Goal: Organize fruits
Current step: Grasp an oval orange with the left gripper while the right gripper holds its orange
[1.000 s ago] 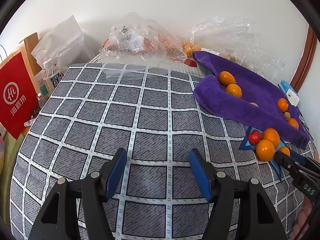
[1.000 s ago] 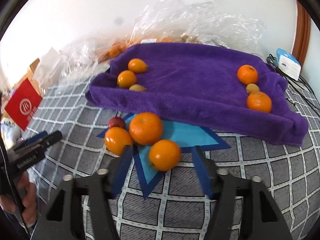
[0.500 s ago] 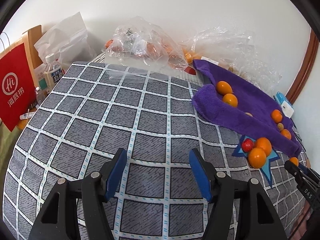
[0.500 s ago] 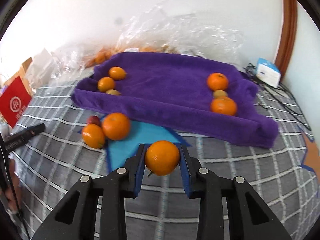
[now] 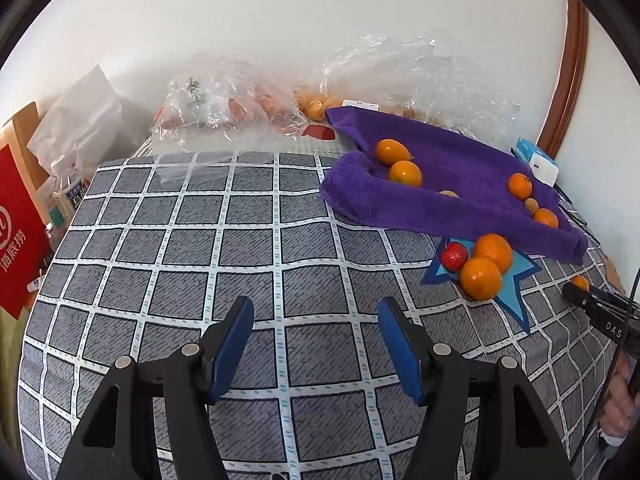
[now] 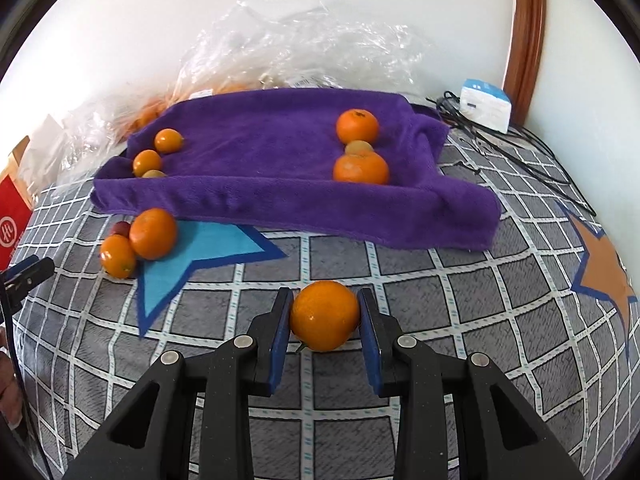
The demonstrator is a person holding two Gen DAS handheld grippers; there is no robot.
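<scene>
The orange (image 6: 324,316) is clamped between the blue pads of the right tongs (image 6: 325,322), over the grey checked cloth (image 6: 440,280) that covers the desk, in front of the near edge of the purple towel (image 6: 280,200). To its left a blue star (image 6: 192,256) lies on the cloth, and on the star's far corner two more oranges (image 6: 153,233) touch each other, with a small red fruit (image 6: 120,228) just behind them. On the purple towel two oranges (image 6: 357,126) and a small brownish fruit sit near its right end, and two small oranges (image 6: 168,140) near its left end. An orange star (image 6: 604,276) lies at the right edge of the cloth. The left tongs (image 5: 316,340) stand apart with nothing between them, above bare cloth. Clear plastic bags (image 5: 224,100) lie along the far edge, by the wall.
</scene>
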